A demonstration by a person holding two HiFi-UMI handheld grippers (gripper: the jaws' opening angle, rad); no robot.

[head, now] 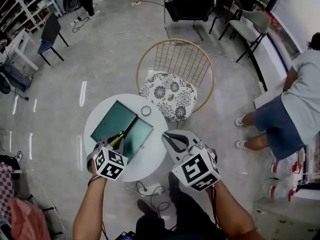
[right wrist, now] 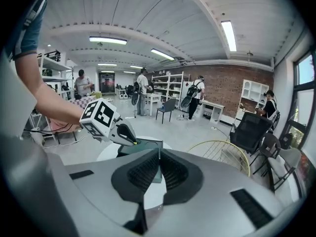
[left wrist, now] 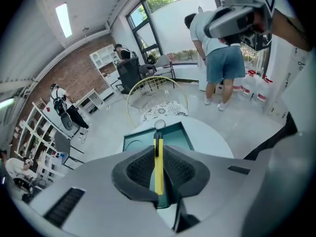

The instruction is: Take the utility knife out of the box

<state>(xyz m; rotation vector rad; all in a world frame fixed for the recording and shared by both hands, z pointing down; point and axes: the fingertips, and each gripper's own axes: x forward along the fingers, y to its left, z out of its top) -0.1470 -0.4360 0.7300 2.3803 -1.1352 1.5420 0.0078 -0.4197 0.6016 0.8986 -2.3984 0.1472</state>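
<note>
The utility knife [head: 118,139] is slim and yellow with a black tip. My left gripper [head: 115,143] is shut on it and holds it above the open green box [head: 112,121] on the round white table [head: 150,160]. In the left gripper view the knife [left wrist: 158,167] stands clamped between the pads [left wrist: 140,169], with the box [left wrist: 145,141] below and beyond. My right gripper [head: 169,138] hovers over the table's right edge, shut with nothing in it. The right gripper view shows its pads [right wrist: 143,174] closed together, with the left gripper [right wrist: 126,135] over the box [right wrist: 147,145].
A small ring [head: 145,110] lies on the table behind the box. A gold wire chair with a floral cushion [head: 167,95] stands just beyond the table. A person [head: 292,109] stands at the right. Cables [head: 150,189] trail on the floor under the table's near side.
</note>
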